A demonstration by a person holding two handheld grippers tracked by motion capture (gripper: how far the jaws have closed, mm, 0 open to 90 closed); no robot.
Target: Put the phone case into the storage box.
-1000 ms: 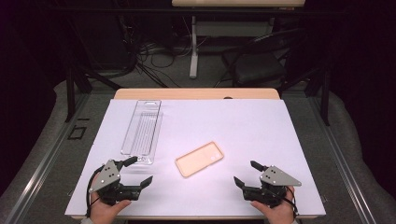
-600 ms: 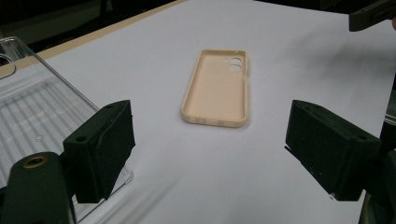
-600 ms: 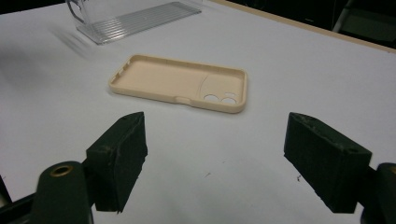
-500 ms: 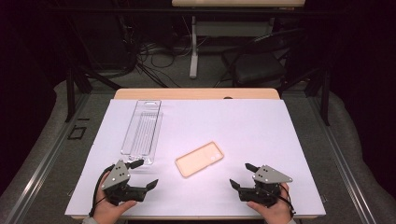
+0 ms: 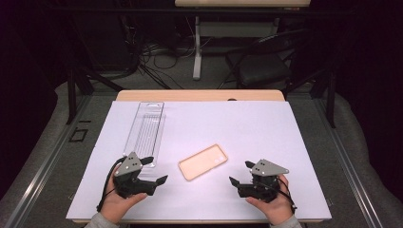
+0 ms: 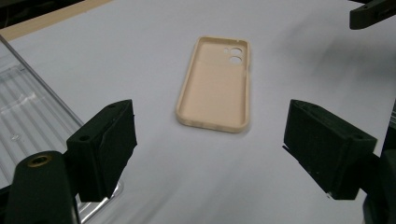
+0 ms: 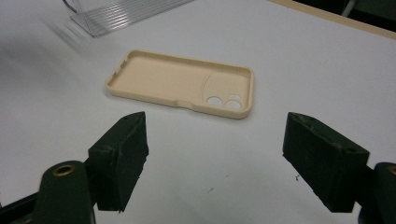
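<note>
1. Jaws of the left gripper [image 5: 153, 171] stand wide apart with nothing between them, low over the near left of the table; the right gripper [image 5: 241, 173] is likewise spread and unloaded at the near right.
2. Between them lies a beige phone case [image 5: 203, 162], hollow side up, camera holes toward the far right.
3. A clear ribbed plastic tray [image 5: 145, 128] lies far-left.
4. White sheet [image 5: 247, 128] covers the wooden table [image 5: 199, 95]; beyond are cables, a chair [image 5: 263, 66], dark floor.
5. No readable writing.
</note>
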